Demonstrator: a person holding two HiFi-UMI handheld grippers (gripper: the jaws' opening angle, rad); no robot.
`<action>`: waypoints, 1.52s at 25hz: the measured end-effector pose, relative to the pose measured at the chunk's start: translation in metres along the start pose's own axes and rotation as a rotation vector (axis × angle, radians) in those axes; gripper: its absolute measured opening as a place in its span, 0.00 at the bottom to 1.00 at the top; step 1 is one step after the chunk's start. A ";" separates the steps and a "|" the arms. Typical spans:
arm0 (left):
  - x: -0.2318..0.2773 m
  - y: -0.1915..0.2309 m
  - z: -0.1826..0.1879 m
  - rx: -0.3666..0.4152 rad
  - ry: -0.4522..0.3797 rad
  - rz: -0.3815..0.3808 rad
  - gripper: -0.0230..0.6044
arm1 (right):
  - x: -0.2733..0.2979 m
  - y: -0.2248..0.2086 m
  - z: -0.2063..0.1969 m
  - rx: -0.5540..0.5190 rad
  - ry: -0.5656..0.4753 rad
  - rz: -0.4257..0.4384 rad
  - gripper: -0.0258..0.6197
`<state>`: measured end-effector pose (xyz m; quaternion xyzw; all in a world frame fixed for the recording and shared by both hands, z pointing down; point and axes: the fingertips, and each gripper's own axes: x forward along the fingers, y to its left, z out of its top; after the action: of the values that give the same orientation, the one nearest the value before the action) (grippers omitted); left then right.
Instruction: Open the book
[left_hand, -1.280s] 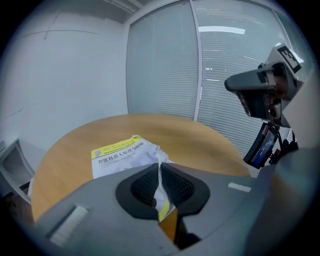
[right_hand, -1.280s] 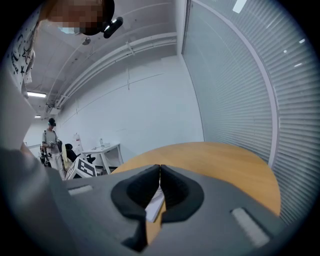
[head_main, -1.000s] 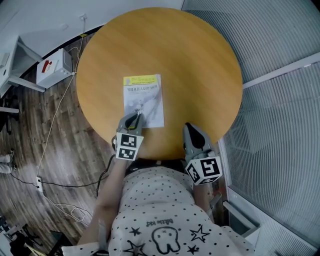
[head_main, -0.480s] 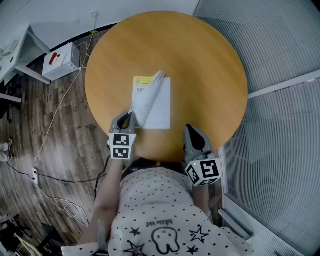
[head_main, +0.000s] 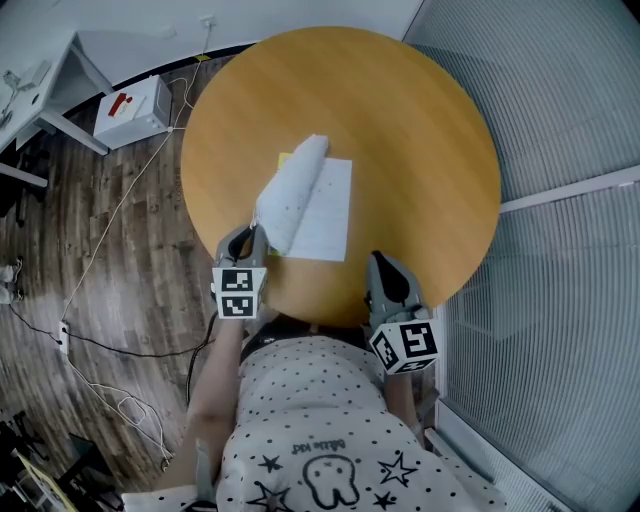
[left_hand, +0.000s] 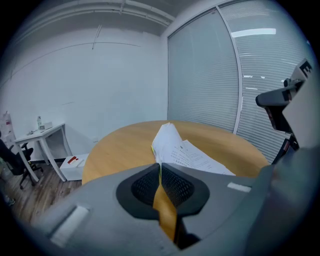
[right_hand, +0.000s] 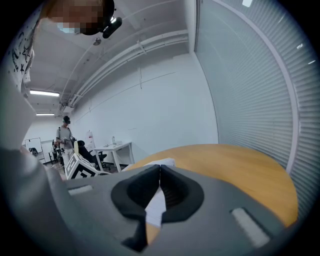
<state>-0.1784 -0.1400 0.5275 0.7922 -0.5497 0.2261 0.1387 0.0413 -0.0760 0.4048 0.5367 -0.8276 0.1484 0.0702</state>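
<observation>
One book (head_main: 325, 215) lies near the middle of the round wooden counter (head_main: 420, 130), a little toward the person's edge and slightly left of centre, partly opened. Its front cover (head_main: 288, 195) curls up and leftward off the block of pages, showing a pale underside, while a printed white page lies flat and exposed beside it. A strip of yellow shows at the spine side, under the raised cover. The left hand-held gripper (head_main: 252, 240) sits over the counter's near-left part, its jaws pressed together on the lower corner of that cover, pinching the thin sheet between the pads. The right hand-held gripper (head_main: 385, 270) hangs at the counter's near edge, to the right of the book and apart from it, its jaws closed against each other with nothing between them. Beyond the counter's far-left rim a white box (head_main: 132, 110) stands on the wooden floor (head_main: 120, 300), with thin cables (head_main: 105, 250) trailing across the boards left of the counter.
</observation>
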 end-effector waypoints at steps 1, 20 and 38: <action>0.000 0.003 -0.001 -0.005 0.000 0.007 0.07 | 0.002 0.001 0.000 -0.001 0.001 0.005 0.05; -0.027 0.057 -0.027 -0.106 0.024 0.128 0.07 | 0.017 0.028 0.000 -0.015 0.020 0.055 0.05; -0.039 0.076 -0.060 -0.175 0.060 0.198 0.07 | 0.023 0.037 -0.010 -0.022 0.027 0.095 0.05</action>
<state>-0.2733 -0.1080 0.5572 0.7118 -0.6383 0.2137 0.2006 -0.0026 -0.0790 0.4141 0.4942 -0.8526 0.1498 0.0802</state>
